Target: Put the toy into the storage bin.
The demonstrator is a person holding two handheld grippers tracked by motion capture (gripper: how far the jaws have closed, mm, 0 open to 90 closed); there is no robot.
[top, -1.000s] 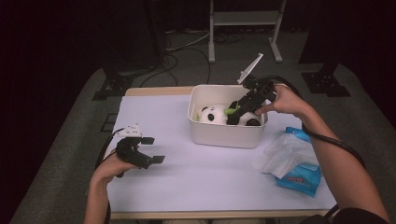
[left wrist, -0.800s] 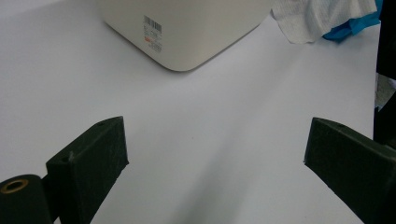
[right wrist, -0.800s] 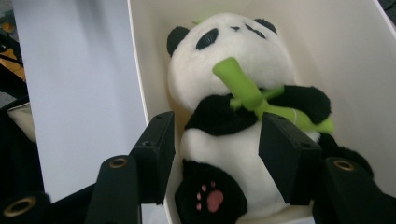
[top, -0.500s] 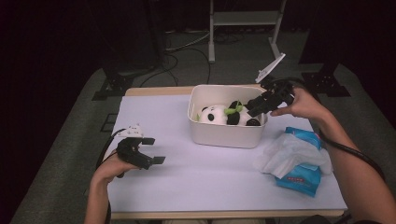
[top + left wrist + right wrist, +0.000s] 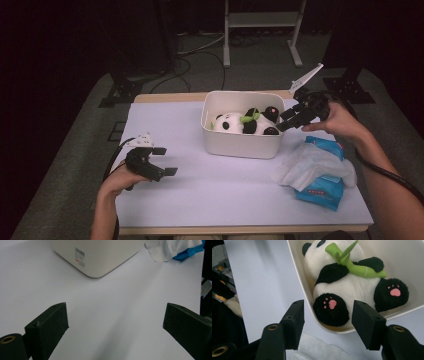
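Panda plush (image 5: 245,122) lies on its back inside the white bin (image 5: 240,145), a green bamboo sprig across its chest. The right tongs (image 5: 290,119) hover just beside the bin's right rim, jaws apart and empty, which reads as the release step of placing the plush; the left tongs (image 5: 162,161) rest open on the counter (image 5: 220,185), well left of the bin. The next move likely calls for the wipes pack (image 5: 320,175) right of the bin.
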